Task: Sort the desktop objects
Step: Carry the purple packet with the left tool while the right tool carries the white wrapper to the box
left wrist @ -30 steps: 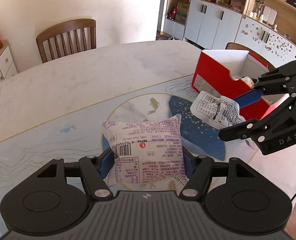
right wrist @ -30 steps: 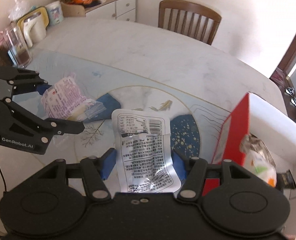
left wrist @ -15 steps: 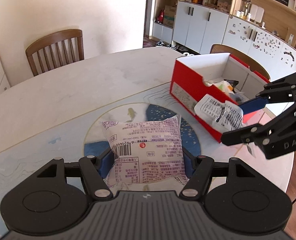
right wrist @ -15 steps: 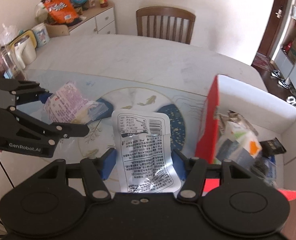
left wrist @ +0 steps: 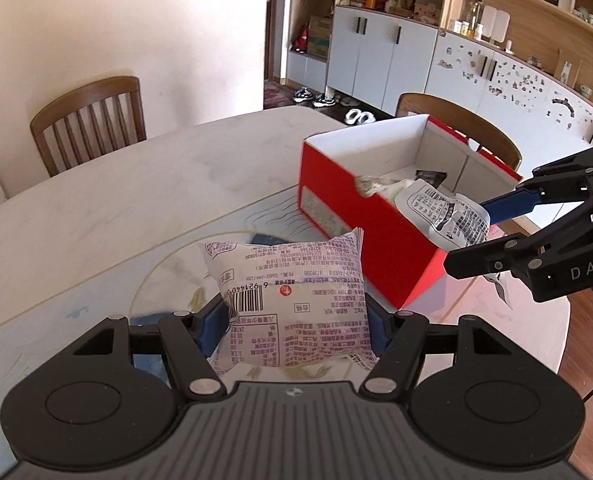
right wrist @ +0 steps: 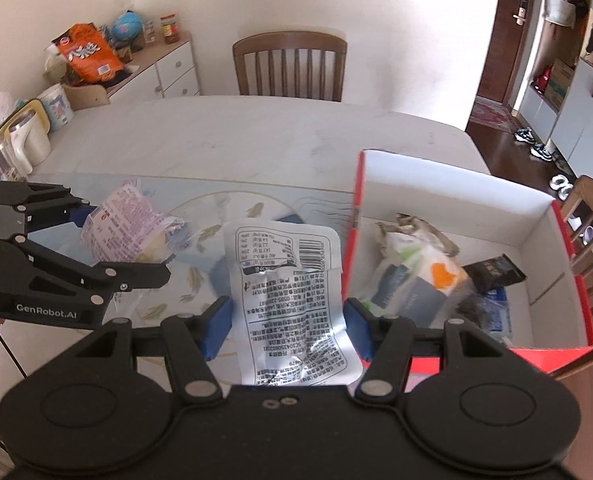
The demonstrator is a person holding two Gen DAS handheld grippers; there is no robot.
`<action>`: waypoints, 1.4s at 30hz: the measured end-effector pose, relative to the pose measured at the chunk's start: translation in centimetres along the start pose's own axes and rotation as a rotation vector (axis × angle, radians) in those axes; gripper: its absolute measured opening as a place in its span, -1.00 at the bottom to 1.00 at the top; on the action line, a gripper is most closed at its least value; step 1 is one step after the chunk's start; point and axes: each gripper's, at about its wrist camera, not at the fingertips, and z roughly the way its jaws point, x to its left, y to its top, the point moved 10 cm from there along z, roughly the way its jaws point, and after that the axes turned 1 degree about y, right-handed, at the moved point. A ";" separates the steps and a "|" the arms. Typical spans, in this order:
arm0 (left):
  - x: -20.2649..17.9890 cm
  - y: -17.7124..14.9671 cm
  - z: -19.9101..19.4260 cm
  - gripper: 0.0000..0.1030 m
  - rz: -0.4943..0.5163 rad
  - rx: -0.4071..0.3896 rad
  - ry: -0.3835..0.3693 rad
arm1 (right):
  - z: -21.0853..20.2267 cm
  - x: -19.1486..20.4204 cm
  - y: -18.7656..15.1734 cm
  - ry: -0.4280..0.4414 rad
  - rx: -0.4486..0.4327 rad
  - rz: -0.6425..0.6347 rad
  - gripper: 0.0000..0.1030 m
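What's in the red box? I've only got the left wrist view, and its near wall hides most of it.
Observer: The right wrist view looks into the red box: a white snack pack with an orange patch, lying tilted.
Operator: Anything else in there?
Observer: A black sachet beside it, toward the far red wall.
Operator: Is the right gripper's packet over the box?
Observer: Not yet. The right gripper holds the white packet just outside the box's near wall, over the table.

walls: cream | chair: wooden | cabinets: white | floor: dark wood
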 end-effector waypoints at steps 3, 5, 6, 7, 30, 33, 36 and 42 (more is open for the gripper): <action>-1.3 0.6 0.5 0.31 0.006 0.000 -0.007 | -0.7 -1.4 -0.2 -0.008 -0.010 0.014 0.17; -2.2 1.1 0.8 0.31 0.010 -0.002 -0.013 | -1.1 -2.4 -0.4 -0.013 -0.016 0.024 0.17; -2.6 1.4 0.9 0.31 0.014 -0.004 -0.014 | -1.3 -2.9 -0.5 -0.017 -0.018 0.028 0.17; -3.1 1.7 1.1 0.31 0.019 -0.006 -0.016 | -1.5 -3.5 -0.7 -0.022 -0.021 0.031 0.17; -13.3 9.5 8.1 0.31 0.096 -0.014 -0.058 | -3.1 -18.4 -1.2 -0.103 -0.039 0.132 0.17; -13.8 11.0 9.2 0.31 0.096 -0.013 -0.062 | -2.8 -19.6 -0.6 -0.110 -0.046 0.130 0.17; -14.1 12.4 10.2 0.31 0.100 -0.012 -0.065 | -2.5 -20.7 -0.1 -0.106 -0.047 0.127 0.17; -14.3 14.4 13.8 0.31 0.088 0.039 -0.064 | -0.9 -22.1 0.6 -0.103 -0.034 0.121 0.17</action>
